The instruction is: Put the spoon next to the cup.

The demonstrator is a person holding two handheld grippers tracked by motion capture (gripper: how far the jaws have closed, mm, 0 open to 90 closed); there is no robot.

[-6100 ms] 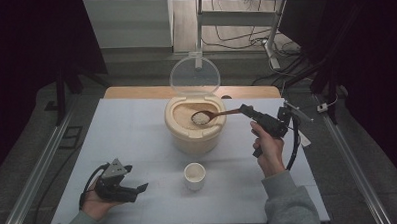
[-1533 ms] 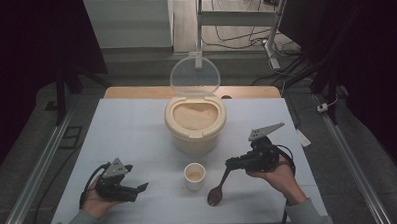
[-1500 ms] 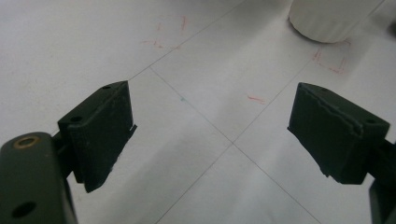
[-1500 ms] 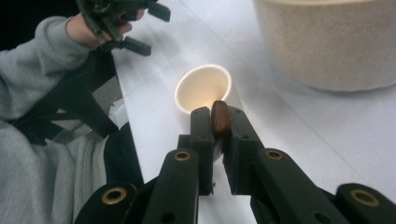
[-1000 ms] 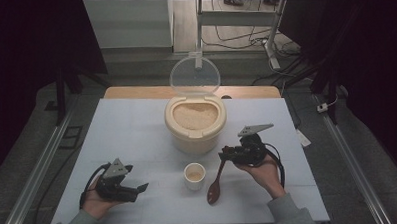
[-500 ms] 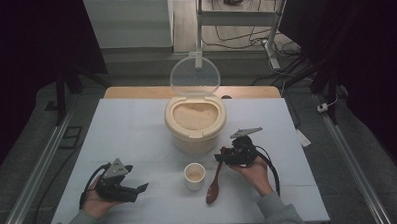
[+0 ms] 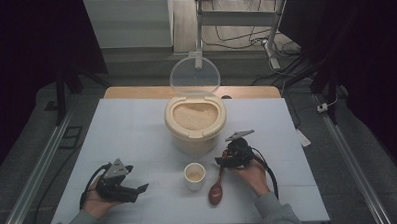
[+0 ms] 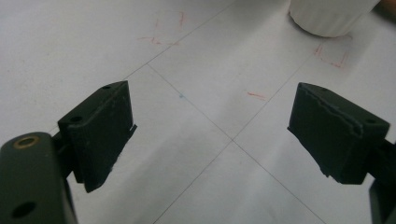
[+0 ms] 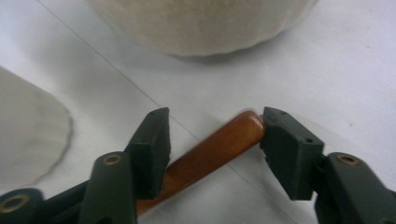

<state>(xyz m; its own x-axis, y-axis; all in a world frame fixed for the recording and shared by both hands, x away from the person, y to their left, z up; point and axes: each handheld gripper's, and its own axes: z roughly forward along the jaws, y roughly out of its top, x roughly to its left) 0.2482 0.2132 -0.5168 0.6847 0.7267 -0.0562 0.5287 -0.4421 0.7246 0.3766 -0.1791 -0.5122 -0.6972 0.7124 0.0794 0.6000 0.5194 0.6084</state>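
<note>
A beige rice container (image 7: 194, 126) full of rice stands mid-table with its clear lid (image 7: 194, 74) up. In front of it is a small white cup (image 7: 194, 174) with pale contents. A brown wooden spoon (image 7: 216, 189) lies on the table right of the cup. Its handle (image 9: 210, 149) runs between the jaws of my right gripper (image 7: 224, 161), which stand open, the handle's end touching one jaw. My left gripper (image 7: 124, 187) rests open on the table at the front left with nothing between its fingers (image 8: 100, 126).
The white table top (image 7: 132, 134) has thin grid lines and red marks. The cup's base (image 8: 327, 16) is ahead of the left gripper. The container's wall (image 9: 201, 23) and the cup's rim (image 9: 28, 130) lie close ahead of the right gripper.
The right gripper has carried the spoon from over the rice container down to the table beside the cup, shifted slightly left, and its jaws now stand apart. The left gripper has not moved.
</note>
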